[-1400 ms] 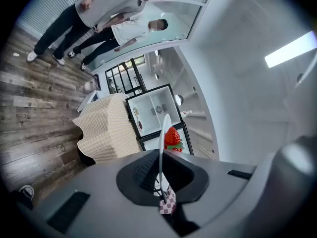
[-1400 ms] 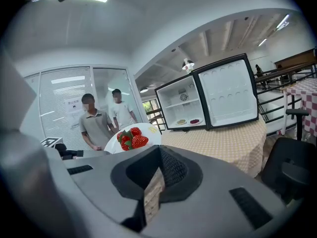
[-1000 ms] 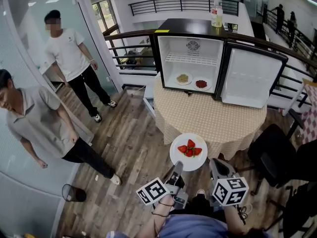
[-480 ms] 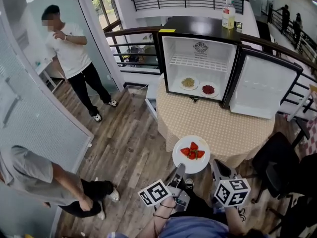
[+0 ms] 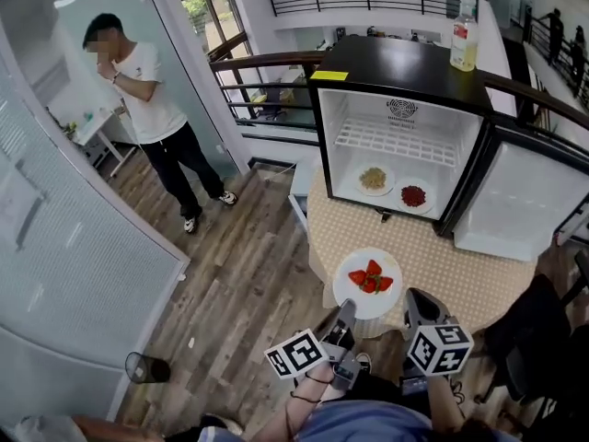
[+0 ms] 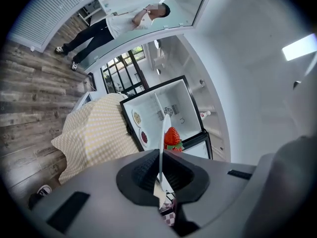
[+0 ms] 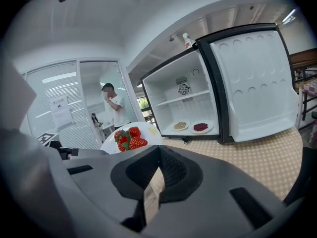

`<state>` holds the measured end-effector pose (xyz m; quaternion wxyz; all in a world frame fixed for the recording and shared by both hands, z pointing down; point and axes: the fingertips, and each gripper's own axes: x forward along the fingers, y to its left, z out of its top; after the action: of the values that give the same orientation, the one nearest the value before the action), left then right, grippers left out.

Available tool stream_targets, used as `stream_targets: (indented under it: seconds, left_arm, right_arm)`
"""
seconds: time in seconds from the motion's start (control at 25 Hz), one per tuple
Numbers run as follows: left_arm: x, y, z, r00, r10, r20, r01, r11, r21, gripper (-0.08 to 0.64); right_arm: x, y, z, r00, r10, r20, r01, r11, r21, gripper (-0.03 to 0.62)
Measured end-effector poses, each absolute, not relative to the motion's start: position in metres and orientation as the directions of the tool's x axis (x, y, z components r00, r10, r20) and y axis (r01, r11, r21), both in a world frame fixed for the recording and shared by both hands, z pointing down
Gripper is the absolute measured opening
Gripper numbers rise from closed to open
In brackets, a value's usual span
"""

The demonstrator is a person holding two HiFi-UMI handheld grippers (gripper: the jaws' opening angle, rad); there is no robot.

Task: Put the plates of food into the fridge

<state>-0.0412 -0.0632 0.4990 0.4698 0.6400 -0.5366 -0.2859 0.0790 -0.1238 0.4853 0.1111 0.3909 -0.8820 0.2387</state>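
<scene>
A white plate (image 5: pixel 357 295) with several strawberries (image 5: pixel 371 278) hangs over the near edge of the checked table (image 5: pixel 442 263). My left gripper (image 5: pixel 345 313) is shut on its near-left rim. In the left gripper view the plate (image 6: pixel 163 133) shows edge-on between the pads, a strawberry (image 6: pixel 172 137) above it. My right gripper (image 5: pixel 416 304) is beside the plate's right, shut and empty. The right gripper (image 7: pixel 156 175) view has the plate (image 7: pixel 148 129) at its left. The black fridge (image 5: pixel 396 67) stands open on the table, with two plates of food (image 5: pixel 374 180) (image 5: pixel 414 195) on its floor.
The fridge door (image 5: pixel 520 205) swings out to the right. A bottle (image 5: pixel 464 21) stands on the fridge top. A person (image 5: pixel 152 99) stands at the far left by a glass wall. A small bin (image 5: pixel 147 368) sits on the wood floor. Railings run behind the table.
The fridge and table have come closer and larger in view, and the plate has moved with me toward them. The person in grey at the left has dropped out of sight.
</scene>
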Motion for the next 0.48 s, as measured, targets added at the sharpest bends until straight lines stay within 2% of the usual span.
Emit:
stream_targets:
  seconds: [0.48]
  left_arm:
    - [-0.046, -0.127, 0.492, 0.259, -0.954, 0.152, -0.428, 0.028, 0.903, 0.021]
  right_arm:
    - [0.080, -0.189, 0.486, -0.679, -0.639, 0.362, -0.733, 0.560, -0.387, 0.015]
